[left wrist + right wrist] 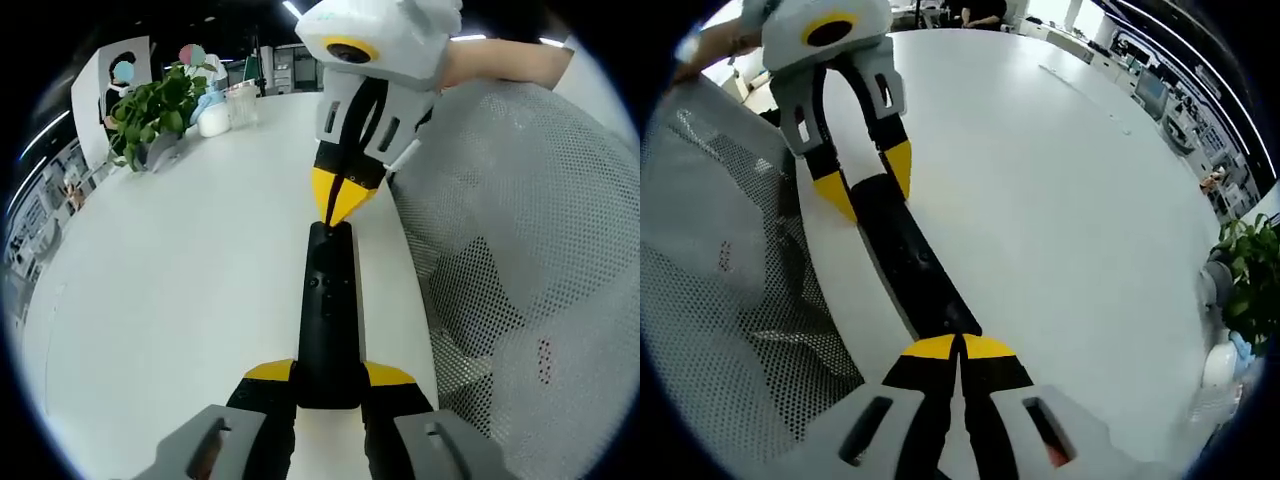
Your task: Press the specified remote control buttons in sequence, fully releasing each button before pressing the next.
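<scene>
Left gripper view: the long black plastic remote control (328, 320) lies on the white table (170, 300) near its right edge, its near end clamped between the left gripper (330, 385) jaws. The right gripper (338, 212), jaws closed together, rests its yellow tip on the remote's far end, so a press appears under way. Completed presses cannot be judged. A grey mesh chair (520, 260) stands to the right; a green potted plant (150, 110) sits far left.

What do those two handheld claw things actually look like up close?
Each gripper has a pale grey-white plastic body, with black jaws that end in yellow tips. The left gripper and the right gripper look alike, and each jaw base carries a slotted grey plate. No cables are visible.
</scene>
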`<state>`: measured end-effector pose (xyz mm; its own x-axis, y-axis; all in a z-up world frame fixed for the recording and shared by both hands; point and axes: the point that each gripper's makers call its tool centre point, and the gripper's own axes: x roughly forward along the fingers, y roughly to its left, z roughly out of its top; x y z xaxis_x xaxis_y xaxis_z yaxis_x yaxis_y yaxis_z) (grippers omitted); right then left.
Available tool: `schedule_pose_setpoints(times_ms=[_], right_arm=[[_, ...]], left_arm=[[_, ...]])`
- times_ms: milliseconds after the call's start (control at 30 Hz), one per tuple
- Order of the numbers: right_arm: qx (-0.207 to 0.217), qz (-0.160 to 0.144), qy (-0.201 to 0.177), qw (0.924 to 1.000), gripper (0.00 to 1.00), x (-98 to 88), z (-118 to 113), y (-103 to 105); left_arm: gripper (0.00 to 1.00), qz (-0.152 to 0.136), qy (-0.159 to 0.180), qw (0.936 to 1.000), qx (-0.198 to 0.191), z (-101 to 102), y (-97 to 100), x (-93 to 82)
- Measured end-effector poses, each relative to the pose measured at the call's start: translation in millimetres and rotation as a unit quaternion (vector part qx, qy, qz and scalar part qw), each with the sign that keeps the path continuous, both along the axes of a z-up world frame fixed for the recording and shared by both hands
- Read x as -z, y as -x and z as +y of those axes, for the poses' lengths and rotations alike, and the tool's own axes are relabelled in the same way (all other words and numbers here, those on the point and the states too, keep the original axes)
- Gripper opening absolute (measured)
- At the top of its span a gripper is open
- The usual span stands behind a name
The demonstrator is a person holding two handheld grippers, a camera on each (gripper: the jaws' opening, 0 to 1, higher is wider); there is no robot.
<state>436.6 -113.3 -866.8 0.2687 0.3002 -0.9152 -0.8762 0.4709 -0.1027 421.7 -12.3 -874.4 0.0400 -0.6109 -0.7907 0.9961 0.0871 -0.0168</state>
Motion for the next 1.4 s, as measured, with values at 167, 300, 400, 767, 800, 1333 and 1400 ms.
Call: schedule_pose_setpoints(times_ms=[167,300,400,767,800,1333,1400], right_arm=[[0.033,0.030,-0.027,0.9986,0.00,-0.7,-1.1,0.1],[0.026,0.029,-0.025,0.9989,0.00,-1.1,-0.5,0.3],[0.015,0.026,-0.028,0.9992,0.00,-1.7,4.0,1.0],[0.003,0.024,-0.035,0.9991,0.00,-1.2,10.3,2.1],[0.004,0.024,-0.035,0.9991,0.00,-1.2,10.3,2.1],[-0.012,0.004,-0.014,0.9998,0.00,-0.5,11.3,2.1],[-0.010,0.004,-0.016,0.9998,0.00,-0.5,11.2,1.9]], left_arm=[[0.24,0.000,0.001,1.0000,-0.001,0.0,-0.3,-0.3],[0.24,0.000,0.002,1.0000,0.000,0.2,-0.4,-0.8],[0.24,0.002,0.003,1.0000,-0.001,0.3,-0.3,-1.1],[0.24,0.003,0.004,1.0000,-0.001,0.5,-0.3,-1.1],[0.24,0.003,0.004,1.0000,0.000,0.5,-0.2,-1.1],[0.24,0.000,-0.001,1.0000,0.003,0.2,-0.5,-0.7],[0.24,0.000,-0.001,1.0000,0.003,0.1,-0.5,-0.6]])
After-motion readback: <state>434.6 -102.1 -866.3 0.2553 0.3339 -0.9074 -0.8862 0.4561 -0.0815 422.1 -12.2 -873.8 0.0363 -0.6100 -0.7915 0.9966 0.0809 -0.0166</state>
